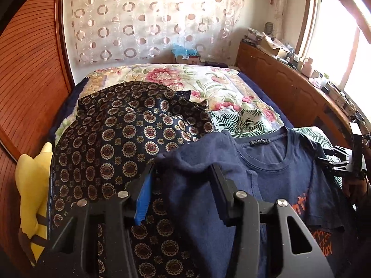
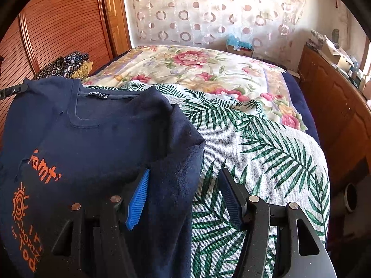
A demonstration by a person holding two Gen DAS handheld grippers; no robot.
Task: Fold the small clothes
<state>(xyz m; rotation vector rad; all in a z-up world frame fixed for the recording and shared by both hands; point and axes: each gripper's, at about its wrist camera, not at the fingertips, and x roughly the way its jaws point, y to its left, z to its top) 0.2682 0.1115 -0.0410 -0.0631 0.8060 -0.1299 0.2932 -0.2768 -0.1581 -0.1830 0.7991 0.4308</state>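
A navy T-shirt (image 1: 273, 162) with orange print lies on the bed, neck hole away from me. It also shows in the right wrist view (image 2: 92, 139). My left gripper (image 1: 183, 173) stands open, its jaws wide apart around the shirt's folded-in left sleeve. My right gripper (image 2: 185, 173) is open too, with the folded-in right sleeve lying between its jaws. The right gripper shows at the shirt's far shoulder in the left wrist view (image 1: 334, 162).
A dark patterned garment (image 1: 120, 139) lies left of the shirt. A yellow plush toy (image 1: 34, 185) sits at the bed's left edge. A palm-leaf cloth (image 2: 255, 150) and floral quilt (image 2: 197, 69) cover the bed. A wooden cabinet (image 1: 289, 88) runs along the right.
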